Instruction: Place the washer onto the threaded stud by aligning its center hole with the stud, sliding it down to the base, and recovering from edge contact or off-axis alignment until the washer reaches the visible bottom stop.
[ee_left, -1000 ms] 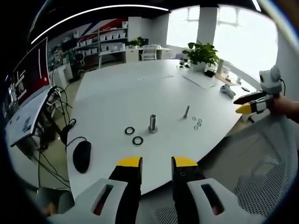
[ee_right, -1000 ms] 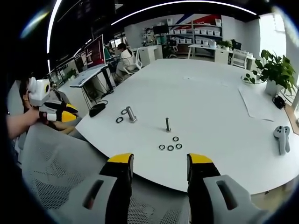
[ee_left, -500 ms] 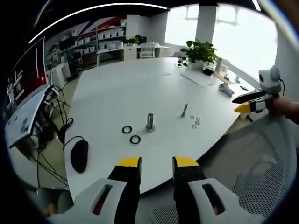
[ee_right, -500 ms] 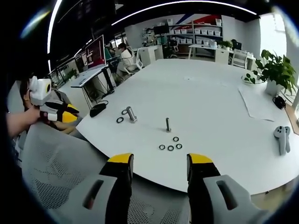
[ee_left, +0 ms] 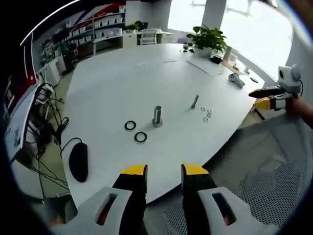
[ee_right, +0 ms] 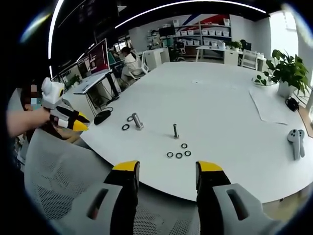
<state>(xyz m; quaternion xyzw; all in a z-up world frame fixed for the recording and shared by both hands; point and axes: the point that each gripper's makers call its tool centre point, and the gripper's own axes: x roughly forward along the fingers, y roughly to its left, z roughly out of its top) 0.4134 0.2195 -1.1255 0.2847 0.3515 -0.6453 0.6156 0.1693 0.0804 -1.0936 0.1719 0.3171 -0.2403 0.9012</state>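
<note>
Two studs stand upright on the white table: a thick one and a thin threaded one. Two large black washers lie beside the thick stud. Three small washers lie flat close to the thin stud. My left gripper hovers off the table's near edge, open and empty. Off the other side, my right gripper stands open too, holding nothing.
A black mouse lies near the table edge with cables behind. A grey controller and a potted plant sit at the far side. Mesh chair backs stand between the grippers and the table.
The left gripper has risen and tilted, so its view now looks down more steeply; in the right gripper view it sits higher and further right. The studs and washers have not moved.
</note>
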